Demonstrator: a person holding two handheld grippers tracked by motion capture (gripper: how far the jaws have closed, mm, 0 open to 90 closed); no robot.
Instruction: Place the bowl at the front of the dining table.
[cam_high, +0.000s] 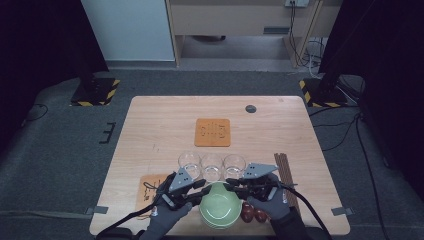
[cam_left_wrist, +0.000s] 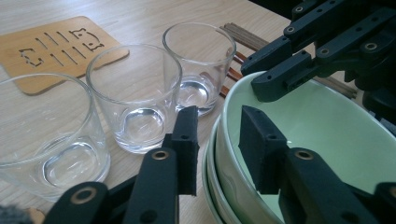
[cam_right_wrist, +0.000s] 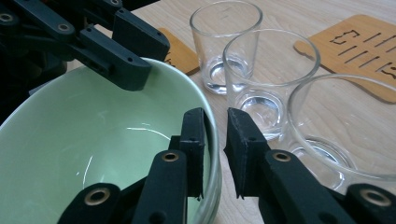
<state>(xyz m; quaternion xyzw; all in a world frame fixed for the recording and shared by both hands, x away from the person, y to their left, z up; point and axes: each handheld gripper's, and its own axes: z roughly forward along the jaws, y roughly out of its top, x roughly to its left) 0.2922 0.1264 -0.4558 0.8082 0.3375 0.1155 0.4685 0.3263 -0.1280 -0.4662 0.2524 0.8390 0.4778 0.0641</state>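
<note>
A stack of pale green bowls (cam_high: 220, 209) stands near the table's front edge. My left gripper (cam_high: 204, 190) comes at the top bowl (cam_left_wrist: 327, 135) from its left. In the left gripper view, my left gripper (cam_left_wrist: 217, 126) straddles the rim, one pad outside and one inside, with a gap showing beside the outer pad. My right gripper (cam_high: 231, 184) is at the bowl's far right rim. In the right gripper view, my right gripper (cam_right_wrist: 215, 126) has its pads close against both sides of the bowl's (cam_right_wrist: 93, 144) rim.
Three empty clear glasses (cam_high: 211, 165) stand in a row just behind the bowls. A cut-out wooden coaster (cam_high: 212, 132) lies mid-table and another (cam_high: 149, 187) under my left hand. Dark chopsticks (cam_high: 285, 170) lie to the right, and reddish-brown round things (cam_high: 252, 214) sit by the bowls.
</note>
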